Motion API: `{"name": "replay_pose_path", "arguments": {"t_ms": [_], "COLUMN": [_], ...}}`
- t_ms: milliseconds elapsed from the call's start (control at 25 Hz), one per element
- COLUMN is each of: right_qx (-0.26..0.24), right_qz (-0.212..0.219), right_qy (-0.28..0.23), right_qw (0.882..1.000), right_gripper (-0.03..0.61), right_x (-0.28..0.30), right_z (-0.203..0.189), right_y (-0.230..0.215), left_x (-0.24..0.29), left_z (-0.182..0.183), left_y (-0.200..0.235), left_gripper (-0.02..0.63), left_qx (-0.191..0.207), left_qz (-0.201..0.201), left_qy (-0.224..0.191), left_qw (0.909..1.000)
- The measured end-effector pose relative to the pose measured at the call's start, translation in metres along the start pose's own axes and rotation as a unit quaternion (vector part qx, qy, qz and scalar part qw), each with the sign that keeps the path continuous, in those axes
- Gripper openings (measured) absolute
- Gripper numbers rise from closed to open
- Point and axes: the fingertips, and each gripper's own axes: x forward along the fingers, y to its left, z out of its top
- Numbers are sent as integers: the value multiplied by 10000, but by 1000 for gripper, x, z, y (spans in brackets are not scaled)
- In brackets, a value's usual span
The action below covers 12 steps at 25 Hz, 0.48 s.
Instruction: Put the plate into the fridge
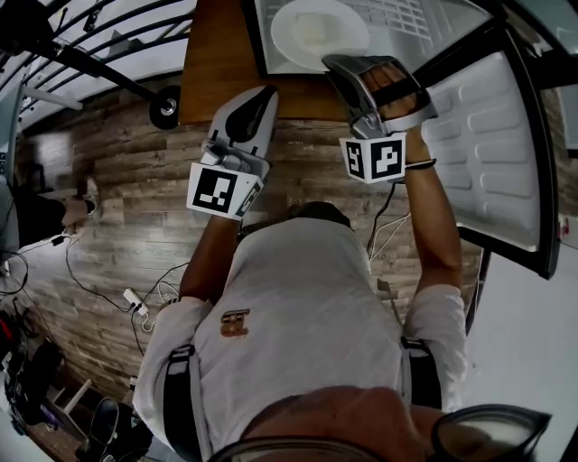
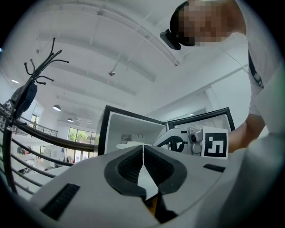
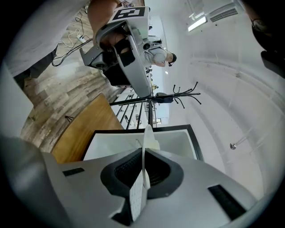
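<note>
Straight ahead of both my jaws stands a black-framed fridge with a white inside (image 1: 424,23) (image 3: 178,142). Its ridged white door (image 1: 488,135) is swung wide open, off to the right of my right jaws. A flat brown wooden surface (image 1: 217,63) lies just ahead of my left jaws, alongside the fridge frame.

A round white plate with a shallow well (image 1: 312,32) is the thing to be put away. It reaches forward from my right jaws into the fridge opening, over a wire shelf. My right gripper (image 1: 348,68) (image 3: 143,156) is clamped on the plate's near rim. In the right gripper view the plate (image 3: 147,136) shows edge-on, as a thin white blade pinched between the two dark ribbed pads and pointing into the fridge.

My left gripper (image 1: 262,95) (image 2: 143,153) hangs beside the right one and a little further back. Its pads are pressed together at the tips and hold nothing. The plate is to the right of these jaws and apart from them.

I judge the task nearly done: the door is open and the plate is inside the frame. I cannot tell whether it rests on the shelf yet. What seems left is to set it down, let go and draw my right jaws back out.
</note>
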Motion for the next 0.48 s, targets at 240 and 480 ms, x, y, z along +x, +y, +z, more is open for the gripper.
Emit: {"name": "replay_pose_path", "arguments": {"t_ms": [240, 480], "right_qx": [-2, -8], "right_qz": [85, 236], "right_qy": [-125, -145], "right_qw": [9999, 9996], "right_gripper": [40, 40], "right_x": [27, 52], "right_z": [-27, -44], "right_y": [5, 10], "left_x": [31, 44], "left_z": [-8, -15], "left_y": [7, 15], "left_gripper": [25, 25], "left_qx": [55, 64], "left_qz": [149, 242], "left_qy": [-26, 56], "left_qw": [9999, 9997]}}
